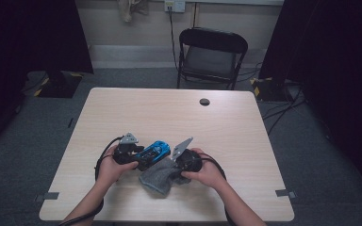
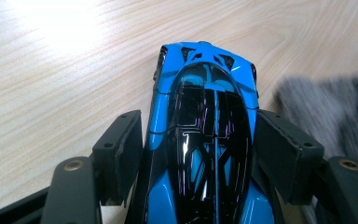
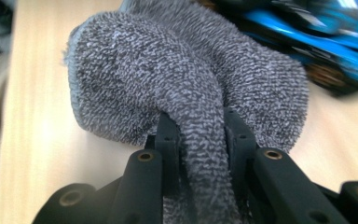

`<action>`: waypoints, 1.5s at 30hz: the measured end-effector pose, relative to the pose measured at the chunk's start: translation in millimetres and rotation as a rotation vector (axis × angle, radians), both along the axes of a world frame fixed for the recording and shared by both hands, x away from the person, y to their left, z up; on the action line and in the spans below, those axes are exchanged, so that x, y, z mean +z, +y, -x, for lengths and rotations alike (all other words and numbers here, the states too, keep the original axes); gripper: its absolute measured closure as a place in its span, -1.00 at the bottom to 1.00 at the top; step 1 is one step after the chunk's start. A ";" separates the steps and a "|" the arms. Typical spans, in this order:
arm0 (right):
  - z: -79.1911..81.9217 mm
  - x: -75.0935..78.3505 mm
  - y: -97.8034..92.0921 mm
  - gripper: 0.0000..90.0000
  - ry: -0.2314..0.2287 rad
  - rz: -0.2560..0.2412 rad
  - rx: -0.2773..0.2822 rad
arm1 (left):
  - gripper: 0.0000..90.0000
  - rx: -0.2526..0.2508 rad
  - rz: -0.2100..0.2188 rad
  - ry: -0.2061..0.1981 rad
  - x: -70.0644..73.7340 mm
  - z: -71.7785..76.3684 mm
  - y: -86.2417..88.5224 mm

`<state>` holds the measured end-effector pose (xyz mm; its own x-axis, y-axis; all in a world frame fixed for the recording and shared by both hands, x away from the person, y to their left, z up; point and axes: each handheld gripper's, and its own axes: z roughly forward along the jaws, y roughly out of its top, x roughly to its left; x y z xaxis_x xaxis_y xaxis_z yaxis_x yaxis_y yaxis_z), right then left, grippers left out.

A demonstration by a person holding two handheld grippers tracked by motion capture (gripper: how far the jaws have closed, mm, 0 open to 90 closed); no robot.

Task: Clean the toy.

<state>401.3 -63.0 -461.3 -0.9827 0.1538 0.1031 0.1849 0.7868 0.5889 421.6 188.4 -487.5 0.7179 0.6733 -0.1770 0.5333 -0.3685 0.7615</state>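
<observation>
The blue toy car (image 2: 205, 140) sits near the table's (image 1: 226, 127) near edge, centre-left, just beside the grey cloth (image 1: 158, 178) on its right. Your left gripper (image 1: 139, 154) is clamped on the car's flanks, w/ both jaws pressed on the bodywork. Your right gripper (image 3: 199, 133) is pinched tight on a fold of the cloth. Keep the car steady and low, bring the cloth up over its glossy roof w/o dragging loose folds (they could snag a wheel). No brand, label or writing is readable on either.
</observation>
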 end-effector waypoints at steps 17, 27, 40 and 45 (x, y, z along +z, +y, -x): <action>-6.0 -12.1 36.3 0.60 -0.018 -0.051 -0.074 | -0.25 0.006 -0.003 -0.015 -0.3 2.1 -0.3; -8.8 -12.3 33.6 0.60 -0.029 -0.053 -0.079 | -0.25 0.006 -0.005 -0.017 -0.3 1.7 -1.0; -13.0 -11.8 30.4 0.60 -0.037 -0.045 -0.080 | -0.25 0.008 -0.002 -0.019 -0.5 2.5 -1.0; -18.2 -12.5 22.9 0.60 -0.030 -0.053 -0.104 | -0.25 0.010 -0.001 -0.020 -0.6 2.6 -1.0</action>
